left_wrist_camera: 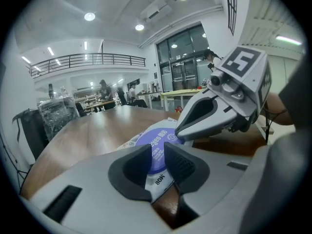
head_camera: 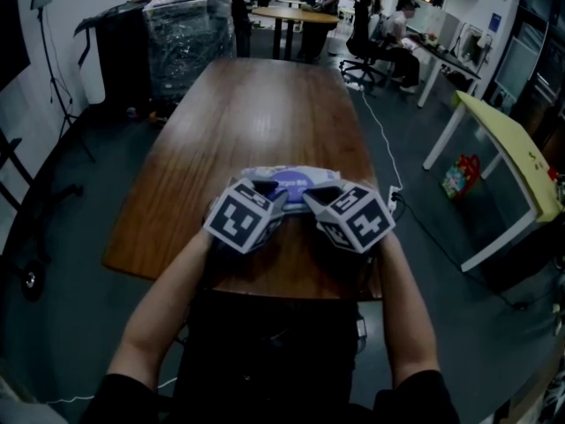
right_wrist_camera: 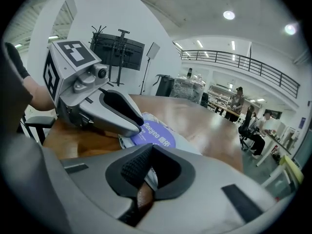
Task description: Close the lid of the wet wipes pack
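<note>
The wet wipes pack (head_camera: 291, 179), white with a round purple label, lies flat on the brown wooden table (head_camera: 256, 113) near its front edge. Both grippers meet at the pack's near end. In the left gripper view, my left gripper (left_wrist_camera: 158, 150) has the pack's (left_wrist_camera: 161, 136) near edge filling the narrow gap between its pads. In the right gripper view, my right gripper (right_wrist_camera: 151, 147) has its tips together, with a thin strip of the pack's (right_wrist_camera: 157, 133) wrapper between them. The head view shows the left gripper (head_camera: 278, 194) and right gripper (head_camera: 311, 198) side by side, their marker cubes hiding the pack's near edge.
The tabletop stretches bare beyond the pack. A black wrapped cart (head_camera: 181, 25) stands past the far left corner. A yellow-green table (head_camera: 512, 157) is at the right, with a cable on the floor beside it. People sit at desks far back.
</note>
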